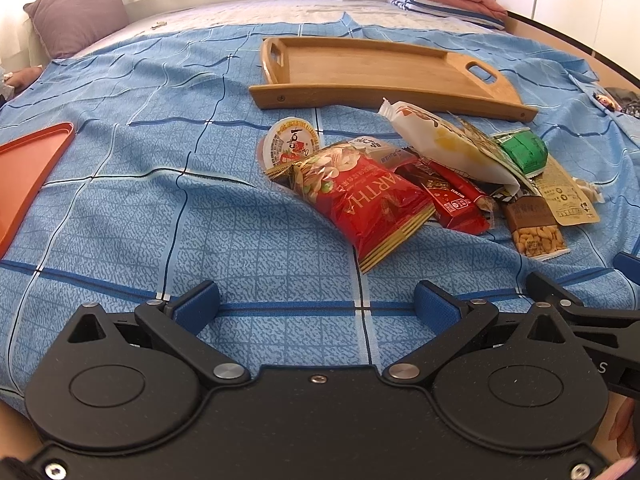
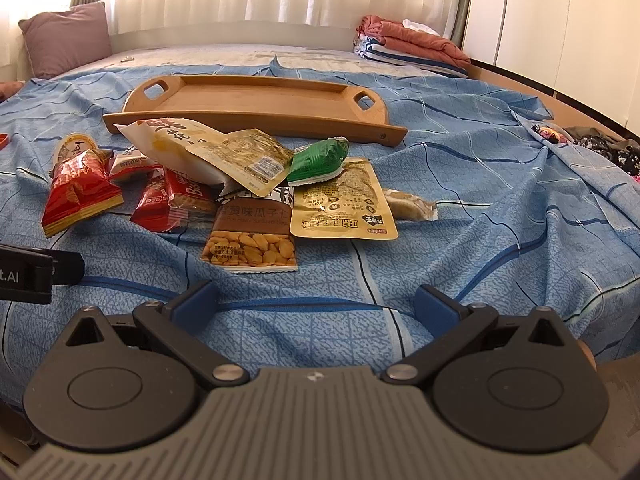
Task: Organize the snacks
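Note:
A heap of snack packets lies on the blue checked bedspread: a red nut bag (image 1: 360, 208) (image 2: 78, 196), a round jelly cup (image 1: 290, 142), a red bar (image 1: 452, 196), a white packet (image 1: 448, 140) (image 2: 176, 148), a green packet (image 1: 524, 150) (image 2: 318, 160), a seed packet (image 2: 252, 240) and a tan pouch (image 2: 344, 204). An empty wooden tray (image 1: 360, 68) (image 2: 256, 100) sits just behind the heap. My left gripper (image 1: 316, 306) is open and empty, in front of the red bag. My right gripper (image 2: 316, 304) is open and empty, in front of the seed packet.
An orange tray (image 1: 28, 172) lies at the left on the bedspread. A mauve pillow (image 2: 64, 40) is at the back left and folded blankets (image 2: 408, 46) at the back right. Dark patterned cloth (image 2: 600, 148) lies at the bed's right edge.

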A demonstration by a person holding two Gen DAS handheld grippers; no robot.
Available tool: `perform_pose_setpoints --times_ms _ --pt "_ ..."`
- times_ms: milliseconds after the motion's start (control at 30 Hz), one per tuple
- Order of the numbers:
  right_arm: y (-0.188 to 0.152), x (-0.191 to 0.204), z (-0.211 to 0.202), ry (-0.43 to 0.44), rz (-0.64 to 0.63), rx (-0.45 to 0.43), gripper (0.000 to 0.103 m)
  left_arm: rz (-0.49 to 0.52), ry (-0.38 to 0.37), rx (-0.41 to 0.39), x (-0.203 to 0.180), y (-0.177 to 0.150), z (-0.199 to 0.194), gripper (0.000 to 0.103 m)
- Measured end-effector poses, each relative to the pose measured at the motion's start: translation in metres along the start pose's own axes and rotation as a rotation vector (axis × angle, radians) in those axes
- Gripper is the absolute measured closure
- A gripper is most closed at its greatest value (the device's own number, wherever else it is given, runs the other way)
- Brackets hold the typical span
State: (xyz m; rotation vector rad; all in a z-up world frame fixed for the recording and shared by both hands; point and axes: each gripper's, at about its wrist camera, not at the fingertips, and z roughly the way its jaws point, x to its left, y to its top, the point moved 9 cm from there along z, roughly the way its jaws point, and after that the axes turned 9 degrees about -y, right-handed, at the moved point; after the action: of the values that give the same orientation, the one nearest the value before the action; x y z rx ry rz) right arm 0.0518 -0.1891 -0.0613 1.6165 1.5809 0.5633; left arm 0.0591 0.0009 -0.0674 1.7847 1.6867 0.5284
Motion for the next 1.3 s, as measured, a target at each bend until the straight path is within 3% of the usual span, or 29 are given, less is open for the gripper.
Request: perform_pose_setpoints --times_ms 333,433,567,733,800,1000,1167,1300 --pt "-0.001 -0.001 0.000 0.005 0.011 -0.005 0.000 0.041 -0.004 -0.031 -0.002 -0.001 0.002 0.000" --pt "0.003 -0.001 -0.001 0.037 0.026 -0.011 0.000 0.080 -0.005 -0.057 -0.003 -0.002 0.002 0.000" --pt "0.011 -0.001 -0.005 0.097 0.056 -0.043 0.003 0.044 -0.025 -0.048 -0.001 0.002 -0.002 0.001" --pt "0.023 -0.001 -0.005 0.110 0.078 -0.075 0.015 0.030 -0.061 -0.089 -0.006 0.011 -0.012 0.021" --pt "0.028 -0.005 -0.005 0.092 0.075 -0.107 0.019 0.023 -0.083 -0.122 -0.010 0.016 -0.018 0.034" --pt "0.048 -0.030 0.014 0.042 0.102 -0.104 0.020 -0.072 -0.085 -0.177 -0.005 0.038 -0.016 0.047" --pt "0.057 -0.032 0.034 0.044 0.062 -0.086 0.032 -0.124 -0.110 -0.165 -0.008 0.045 0.000 0.046" --pt "0.059 -0.022 0.043 0.064 0.017 -0.075 0.034 -0.112 -0.073 -0.158 -0.011 0.048 0.012 0.037"
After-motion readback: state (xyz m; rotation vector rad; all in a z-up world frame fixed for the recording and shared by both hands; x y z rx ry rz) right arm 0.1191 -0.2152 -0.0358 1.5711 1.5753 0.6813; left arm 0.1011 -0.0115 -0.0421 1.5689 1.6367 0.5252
